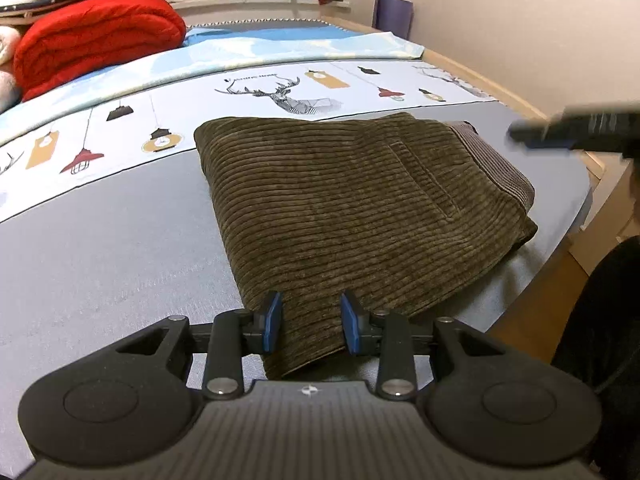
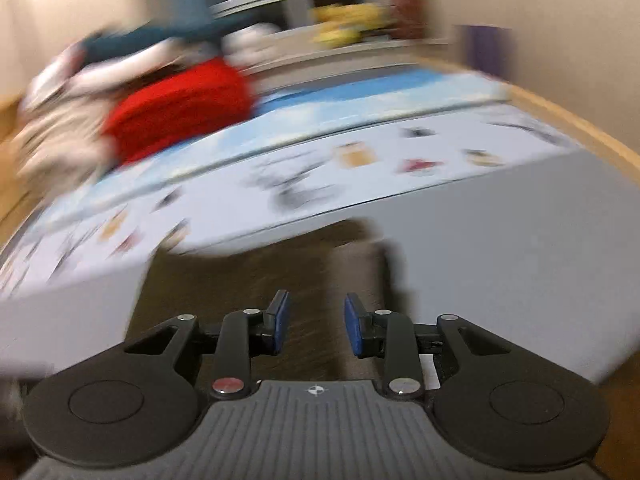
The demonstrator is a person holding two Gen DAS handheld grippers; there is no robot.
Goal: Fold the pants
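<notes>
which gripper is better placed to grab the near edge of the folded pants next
Left, probably. The left gripper sits steady at the near edge of the pants, jaws apart astride it. The right gripper is mid-swing, its view blurred.

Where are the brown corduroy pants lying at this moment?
In the left wrist view the folded pants lie at centre on the grey bed cover, just below the printed deer band, their near corner between the left gripper fingers.

Under soft, even indoor light the left wrist view is sharp, with only the right gripper (image 1: 576,132) smeared at its edge, while the right wrist view is heavily motion-blurred and both bend strongly toward the corners.
</notes>
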